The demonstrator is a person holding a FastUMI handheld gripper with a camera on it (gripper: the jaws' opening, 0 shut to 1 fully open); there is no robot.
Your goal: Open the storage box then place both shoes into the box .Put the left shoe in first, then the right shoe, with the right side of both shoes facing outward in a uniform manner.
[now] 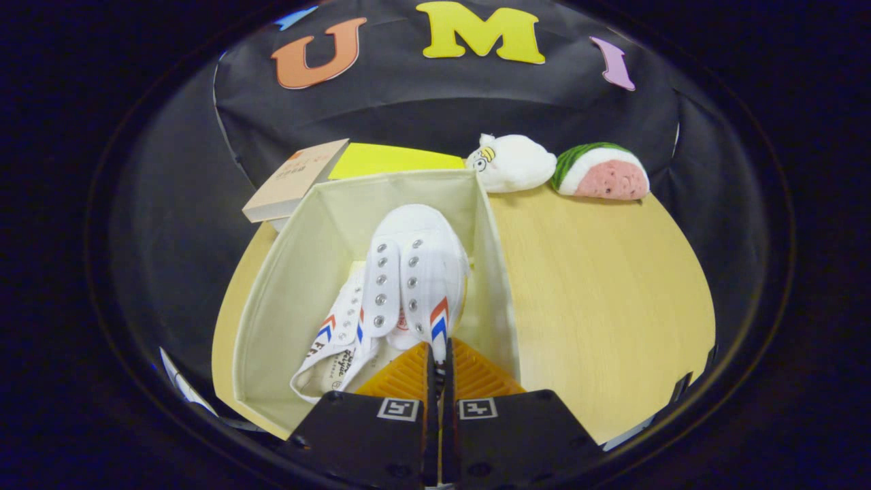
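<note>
Gripper (438, 354) fingers pinched near-closed on the heel edge of the right shoe (415, 272), inside the open storage box (272, 299).
Left shoe (337, 344) lies beside it in the box on the table (599, 286). Likely final placing step; next: spread fingers, release, withdraw upward.

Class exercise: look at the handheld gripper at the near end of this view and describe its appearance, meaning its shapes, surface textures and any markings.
The gripper has two wedge-shaped fingers with ribbed faces, tapering forward to a narrow seam. Behind them sit two dark, angular blocks, each carrying a small square black-and-white marker on top. Screw holes dot the blocks' lower parts. No cables are visible.
</note>
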